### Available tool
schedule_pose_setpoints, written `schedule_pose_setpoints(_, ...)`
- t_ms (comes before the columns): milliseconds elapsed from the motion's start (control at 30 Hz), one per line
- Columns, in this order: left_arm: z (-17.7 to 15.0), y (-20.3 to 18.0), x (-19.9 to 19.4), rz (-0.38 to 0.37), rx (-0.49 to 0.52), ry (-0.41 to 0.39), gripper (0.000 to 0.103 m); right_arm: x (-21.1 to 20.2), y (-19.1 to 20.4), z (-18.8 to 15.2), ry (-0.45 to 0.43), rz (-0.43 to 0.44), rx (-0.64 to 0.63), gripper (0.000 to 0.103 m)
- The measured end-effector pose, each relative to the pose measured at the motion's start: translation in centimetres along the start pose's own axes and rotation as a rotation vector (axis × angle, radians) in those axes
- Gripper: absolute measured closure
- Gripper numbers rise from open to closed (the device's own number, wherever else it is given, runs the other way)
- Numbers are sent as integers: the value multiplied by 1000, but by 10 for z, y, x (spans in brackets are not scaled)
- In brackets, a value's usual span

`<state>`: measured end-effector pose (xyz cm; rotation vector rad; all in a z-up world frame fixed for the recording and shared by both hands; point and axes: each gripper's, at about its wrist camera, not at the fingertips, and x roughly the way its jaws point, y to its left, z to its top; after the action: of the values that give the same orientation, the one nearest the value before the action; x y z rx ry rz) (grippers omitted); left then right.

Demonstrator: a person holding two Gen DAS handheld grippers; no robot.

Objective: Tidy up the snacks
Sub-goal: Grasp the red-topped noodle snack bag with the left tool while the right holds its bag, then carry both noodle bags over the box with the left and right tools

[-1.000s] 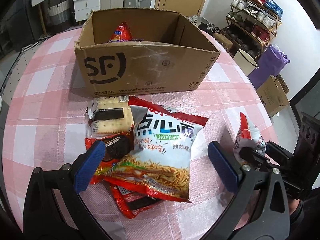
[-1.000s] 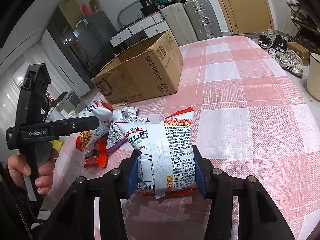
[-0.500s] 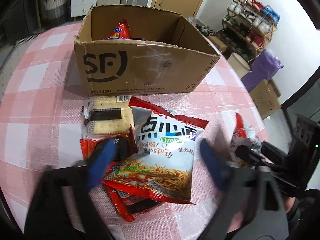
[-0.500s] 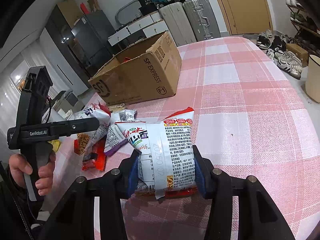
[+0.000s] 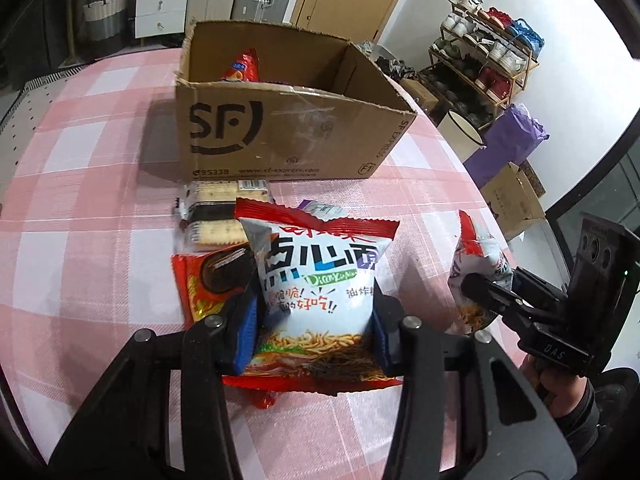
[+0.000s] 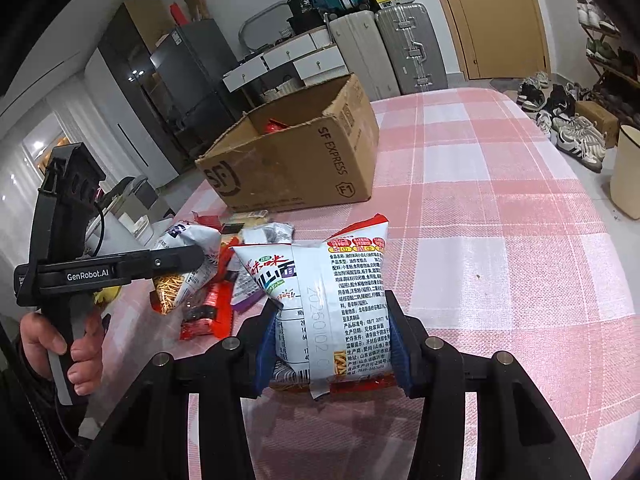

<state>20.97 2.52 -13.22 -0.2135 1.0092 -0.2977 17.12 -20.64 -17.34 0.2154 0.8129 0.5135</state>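
My left gripper [image 5: 314,332] is shut on a white-and-red noodle snack bag [image 5: 320,280] at the near side of the pile. My right gripper [image 6: 332,346] is shut on a second noodle snack bag [image 6: 332,296], held just above the tablecloth; it also shows in the left wrist view [image 5: 478,256]. An open SF cardboard box [image 5: 288,136] stands behind the pile, with a red snack pack [image 5: 240,68] inside. A cracker pack [image 5: 218,216] and a red cookie pack [image 5: 208,280] lie on the table by the held bag.
The round table has a pink checked cloth [image 6: 500,208]. Loose packs [image 6: 208,304] lie left of my right gripper. A shoe rack [image 5: 488,52], a purple bag [image 5: 508,144] and a floor box [image 5: 512,196] stand off the table's right side.
My left gripper has moved forward and shut on the noodle snack bag, which now stands more upright. My right gripper still holds its bag, almost in place.
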Motion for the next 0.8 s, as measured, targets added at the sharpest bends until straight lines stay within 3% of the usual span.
schedule_pose_setpoints(433,-22,-1,-46,-3,5,-68,61,-24,35,1,-45,47,-54,55)
schedule_pose_setpoints(800,-20,2,-92,4,26,-149,61,-54,73,19,-103,69,-127,55)
